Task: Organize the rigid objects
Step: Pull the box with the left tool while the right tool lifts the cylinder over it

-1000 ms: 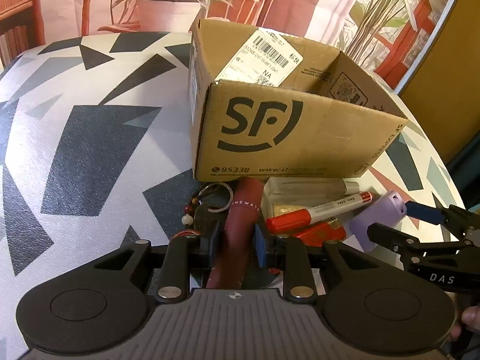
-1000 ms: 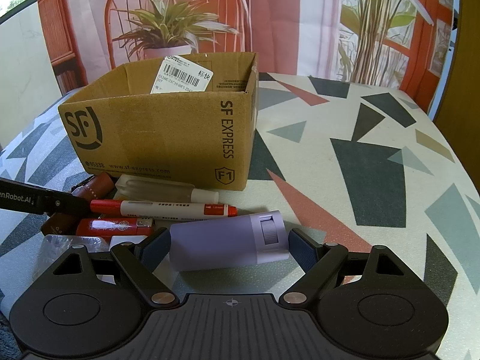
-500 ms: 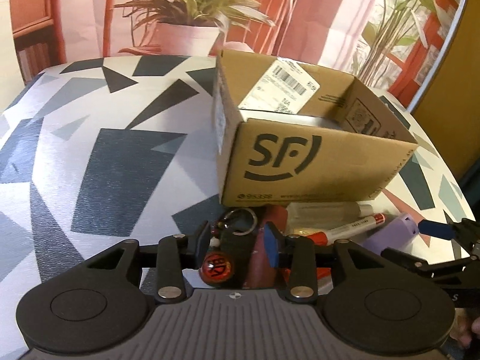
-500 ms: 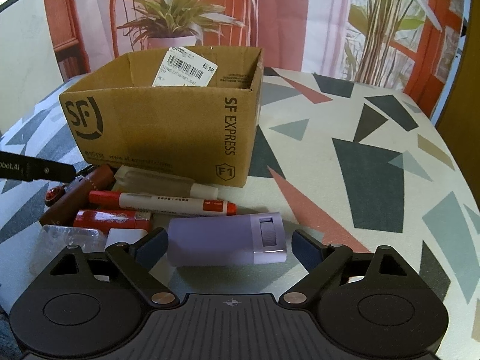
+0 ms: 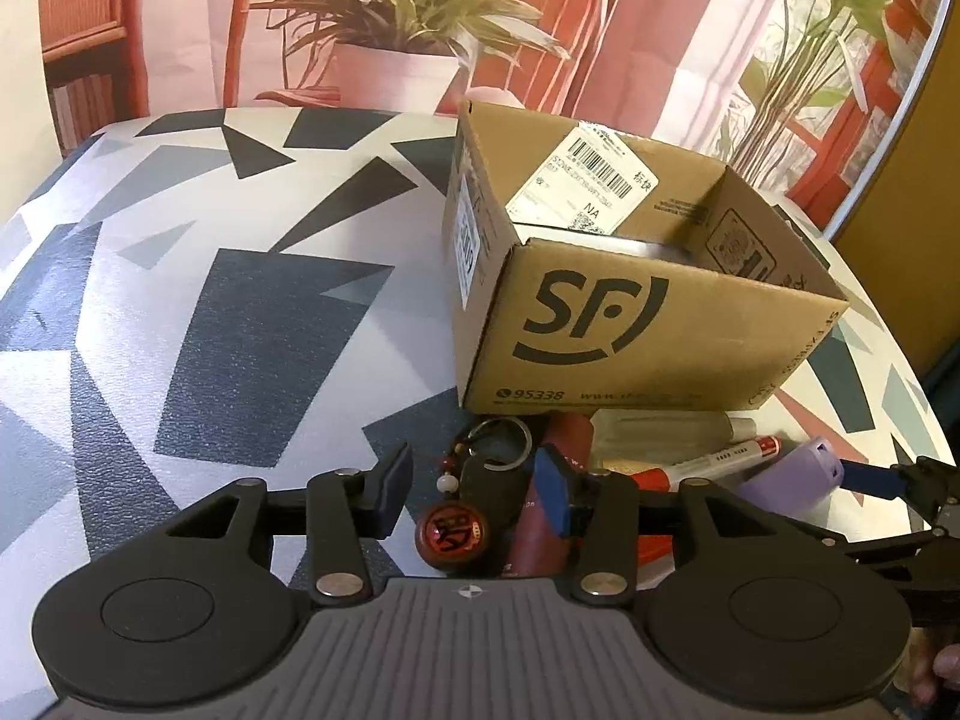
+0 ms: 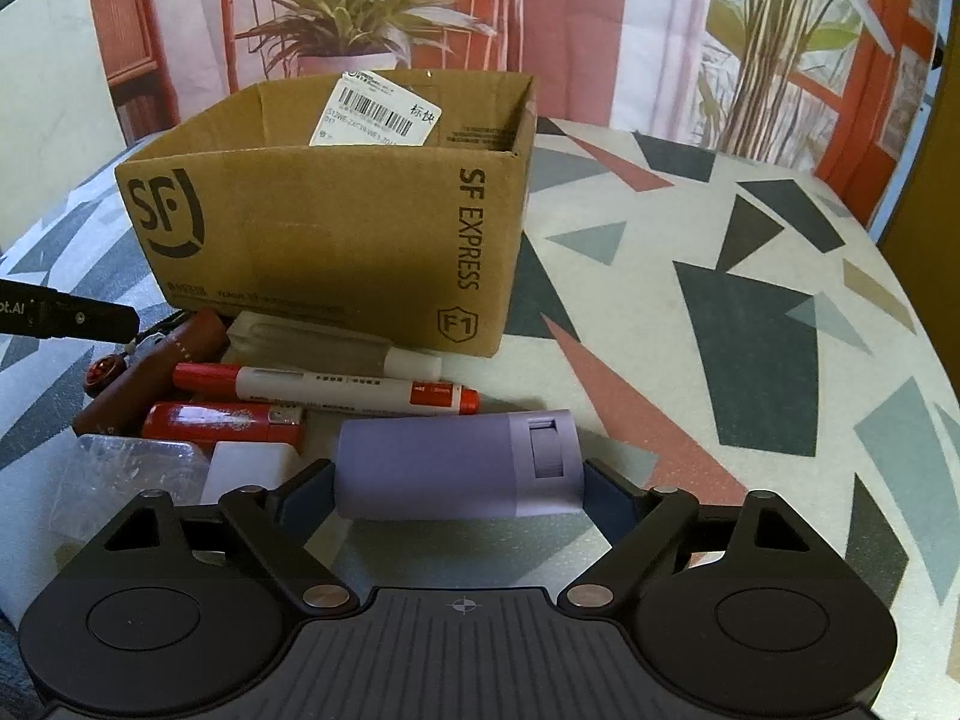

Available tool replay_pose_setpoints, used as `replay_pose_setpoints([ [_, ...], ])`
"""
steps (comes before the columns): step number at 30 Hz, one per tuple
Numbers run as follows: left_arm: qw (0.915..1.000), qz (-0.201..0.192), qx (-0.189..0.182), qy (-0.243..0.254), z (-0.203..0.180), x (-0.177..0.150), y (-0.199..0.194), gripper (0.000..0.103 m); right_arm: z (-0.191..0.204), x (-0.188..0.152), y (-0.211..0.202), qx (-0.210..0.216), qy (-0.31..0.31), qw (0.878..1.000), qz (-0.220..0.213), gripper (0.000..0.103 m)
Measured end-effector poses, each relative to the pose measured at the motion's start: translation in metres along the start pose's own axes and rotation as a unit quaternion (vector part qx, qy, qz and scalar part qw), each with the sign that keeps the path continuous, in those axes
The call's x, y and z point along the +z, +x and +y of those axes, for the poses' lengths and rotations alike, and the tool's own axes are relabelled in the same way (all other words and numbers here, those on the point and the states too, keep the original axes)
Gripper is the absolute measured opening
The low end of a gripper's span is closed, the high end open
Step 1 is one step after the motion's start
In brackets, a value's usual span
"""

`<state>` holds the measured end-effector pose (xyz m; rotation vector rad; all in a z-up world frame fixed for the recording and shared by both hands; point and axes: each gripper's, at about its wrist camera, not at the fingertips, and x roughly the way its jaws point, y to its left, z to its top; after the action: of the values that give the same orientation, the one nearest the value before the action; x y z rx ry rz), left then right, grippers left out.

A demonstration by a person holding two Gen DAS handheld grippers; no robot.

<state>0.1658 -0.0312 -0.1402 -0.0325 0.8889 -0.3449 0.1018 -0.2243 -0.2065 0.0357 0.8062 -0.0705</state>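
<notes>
Left wrist: keychain (image 5: 474,498) lies between the spread left tongs (image 5: 474,489).

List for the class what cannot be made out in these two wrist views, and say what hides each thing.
- Cardboard box floor: right wrist view, its front wall blocks it.
- Maroon tube: left wrist view, near end behind the left gripper body.
- Clear bottle: left wrist view, blurred, label unreadable.
- Purple case: right wrist view, contact with the right gripper fingers undecidable.
- Clear packet: right wrist view, partly behind the gripper.
</notes>
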Motion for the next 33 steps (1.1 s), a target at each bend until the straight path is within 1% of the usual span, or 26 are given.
replay_pose_setpoints([
  [4, 1.0, 0.0, 0.0, -0.003, 0.001, 0.001, 0.0, 0.048, 0.0, 0.0, 0.0, 0.0, -0.001, 1.0, 0.0, 0.084],
  [7, 0.9999, -0.001, -0.005, -0.015, 0.004, 0.01, -0.004, 0.049, 0.001, 0.0, 0.0, 0.0, -0.001, 1.0, 0.0, 0.084],
  [13, 0.998, -0.052, -0.016, -0.031, 0.005, 0.047, -0.024, 0.054, 0.001, 0.0, 0.0, 0.0, -0.001, 1.0, 0.0, 0.084],
  [17, 0.9978, -0.054, -0.011, -0.038, -0.001, 0.064, -0.021, 0.054, 0.001, 0.0, 0.0, 0.0, -0.001, 1.0, 0.0, 0.084],
  [21, 0.997, -0.053, -0.025, -0.051, -0.005, 0.073, -0.021, 0.054, 0.001, -0.001, 0.001, 0.003, 0.0, 1.0, 0.001, 0.084],
  [23, 0.9974, -0.046, -0.023, -0.05, -0.006, 0.073, -0.017, 0.054, 0.0, -0.001, 0.001, 0.004, -0.001, 1.0, 0.001, 0.084],
  [26, 0.997, -0.032, -0.015, -0.069, 0.0, 0.077, -0.002, 0.054, 0.0, -0.001, 0.001, 0.005, -0.001, 1.0, 0.001, 0.084],
  [27, 0.9962, -0.03, -0.01, -0.081, 0.004, 0.078, 0.003, 0.053, 0.0, -0.001, 0.001, 0.005, -0.001, 1.0, 0.002, 0.084],
  [29, 0.9951, -0.027, -0.017, -0.094, 0.008, 0.081, 0.009, 0.052, 0.0, -0.001, 0.001, 0.006, -0.001, 1.0, 0.003, 0.084],
  [30, 0.9951, -0.026, -0.023, -0.092, 0.008, 0.081, 0.01, 0.047, 0.0, 0.0, 0.001, 0.006, 0.0, 1.0, 0.003, 0.084],
  [31, 0.9953, -0.024, -0.028, -0.089, 0.007, 0.081, 0.011, 0.037, 0.0, 0.0, 0.001, 0.007, 0.0, 1.0, 0.004, 0.084],
  [32, 0.9956, -0.02, -0.035, -0.085, 0.005, 0.081, 0.012, 0.035, 0.0, 0.0, 0.001, 0.008, 0.0, 1.0, 0.004, 0.084],
  [33, 0.9961, -0.017, -0.033, -0.08, 0.003, 0.08, 0.012, 0.035, 0.0, 0.0, 0.001, 0.008, 0.0, 1.0, 0.005, 0.084],
])
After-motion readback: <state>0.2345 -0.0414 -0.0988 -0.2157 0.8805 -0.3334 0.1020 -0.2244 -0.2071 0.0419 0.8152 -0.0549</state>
